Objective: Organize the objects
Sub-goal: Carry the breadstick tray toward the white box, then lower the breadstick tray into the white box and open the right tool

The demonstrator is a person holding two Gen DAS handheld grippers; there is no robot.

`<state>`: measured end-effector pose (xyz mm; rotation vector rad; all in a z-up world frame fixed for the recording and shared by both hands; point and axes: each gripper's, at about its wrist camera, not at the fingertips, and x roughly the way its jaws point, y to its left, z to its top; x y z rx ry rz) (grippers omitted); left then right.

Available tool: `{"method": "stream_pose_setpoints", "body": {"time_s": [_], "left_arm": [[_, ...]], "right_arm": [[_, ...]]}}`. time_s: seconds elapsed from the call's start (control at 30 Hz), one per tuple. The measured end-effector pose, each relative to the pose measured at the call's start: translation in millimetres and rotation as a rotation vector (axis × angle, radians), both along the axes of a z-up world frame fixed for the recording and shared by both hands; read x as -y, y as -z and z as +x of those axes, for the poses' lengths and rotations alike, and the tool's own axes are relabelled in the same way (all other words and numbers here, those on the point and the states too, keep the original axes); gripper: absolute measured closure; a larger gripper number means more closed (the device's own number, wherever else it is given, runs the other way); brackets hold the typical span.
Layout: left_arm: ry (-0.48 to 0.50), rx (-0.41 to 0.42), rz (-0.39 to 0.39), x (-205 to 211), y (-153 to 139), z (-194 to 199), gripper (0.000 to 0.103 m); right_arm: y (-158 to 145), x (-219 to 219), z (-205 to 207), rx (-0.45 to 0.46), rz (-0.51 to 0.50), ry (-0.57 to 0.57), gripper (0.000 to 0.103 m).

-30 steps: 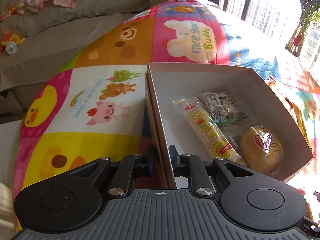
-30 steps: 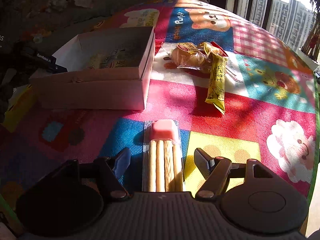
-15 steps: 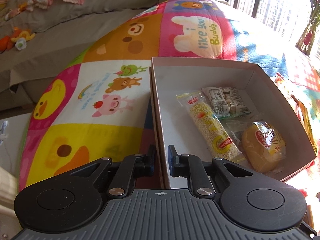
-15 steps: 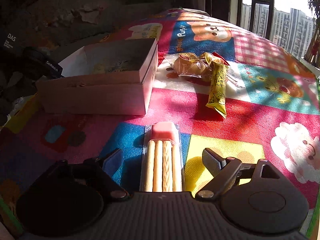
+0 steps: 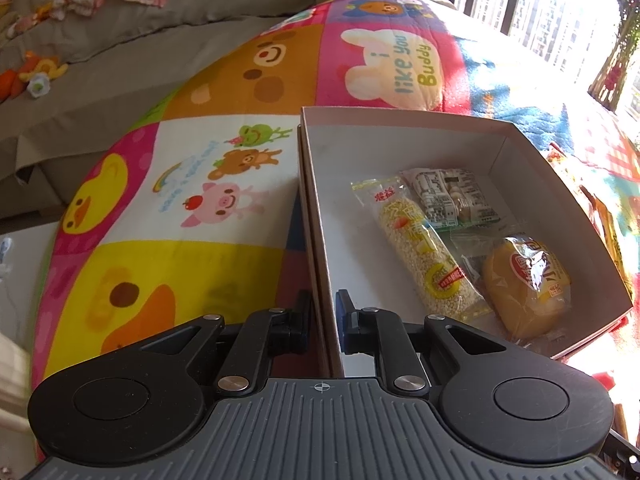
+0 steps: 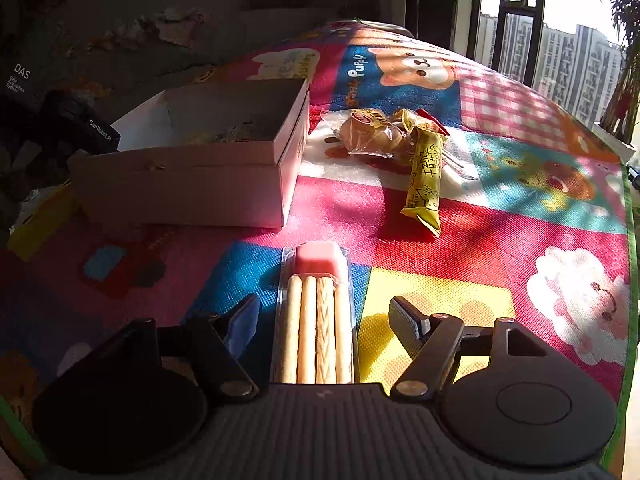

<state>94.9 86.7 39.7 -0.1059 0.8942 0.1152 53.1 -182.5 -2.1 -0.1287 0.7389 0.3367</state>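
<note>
The left hand-held gripper (image 5: 323,322) is clamped narrowly on the near side wall of a shallow white cardboard box (image 5: 404,118), one black finger outside the wall and one inside. The box is rectangular with thin, matte walls and sits on a play mat (image 5: 224,184) of bright cartoon patches with a finely woven surface. Inside the box lie three snacks in crinkly clear wrappers: a long puffed-grain bar (image 5: 420,252) with a pebbly surface, a flat pack printed in black-and-white newsprint pattern (image 5: 450,196), and a round orange-yellow bun (image 5: 526,284) at the near right corner. A grey cushion (image 5: 120,40) with scattered cloth lies beyond the mat.

The right hand-held gripper (image 6: 324,320) is spread wide, its fingers either side of a clear rigid tray of biscuit sticks (image 6: 318,324) that ends in a pink dip cup; neither finger touches the tray, which lies flat on the mat. Further off, right of the box, lie a glossy wrapped brown bun (image 6: 370,132) and a long yellow snack packet (image 6: 426,178), touching each other.

Compared with a second ago, the left grip on the box wall is unchanged while that camera's view of the box has shifted slightly. The right fingers stand further apart than before, and the biscuit tray has not moved.
</note>
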Motion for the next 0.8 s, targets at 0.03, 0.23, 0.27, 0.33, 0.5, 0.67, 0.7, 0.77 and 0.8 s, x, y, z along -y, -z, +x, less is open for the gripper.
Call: {"method": "stream_pose_setpoints", "body": {"time_s": [0.03,0.23,0.27,0.33,0.5,0.67,0.7,0.77,0.8], "left_arm": [[0.0,0.0,-0.002,-0.4,-0.3,0.5,0.087],[0.005,0.022,-0.016,-5.0,-5.1,2.7,0.087],[0.006,0.026,-0.02,-5.9,-5.7,3.0,0.087],[0.008,0.028,-0.032,-8.1,-5.6,3.4,0.087],[0.022,0.042,-0.053,-12.3,-4.1,2.6,0.087],[0.031,0.051,-0.075,-15.6,-2.7,2.5,0.086],[0.033,0.051,-0.076,-15.7,-2.6,2.4,0.086],[0.036,0.053,-0.08,-16.4,-2.6,2.2,0.085],[0.035,0.053,-0.084,-17.0,-2.6,2.1,0.085]], "right_arm": [[-1.5,-1.2,-1.4,-0.007,-0.007,-0.008,0.054],[-11.0,-3.1,-1.4,-0.088,-0.021,-0.009,0.07],[-13.5,-1.7,-0.8,-0.107,-0.006,-0.006,0.07],[-20.3,-0.4,-1.8,-0.129,0.013,-0.009,0.071],[-51.2,0.3,-4.2,-0.141,0.04,-0.026,0.071],[-111.4,-3.1,-2.4,-0.042,0.107,-0.044,0.071],[-122.0,-6.2,-1.2,-0.019,0.119,-0.056,0.071],[-145.4,-17.4,5.5,0.039,0.143,-0.085,0.071],[-154.2,-23.7,9.9,0.059,0.155,-0.1,0.071]]}}
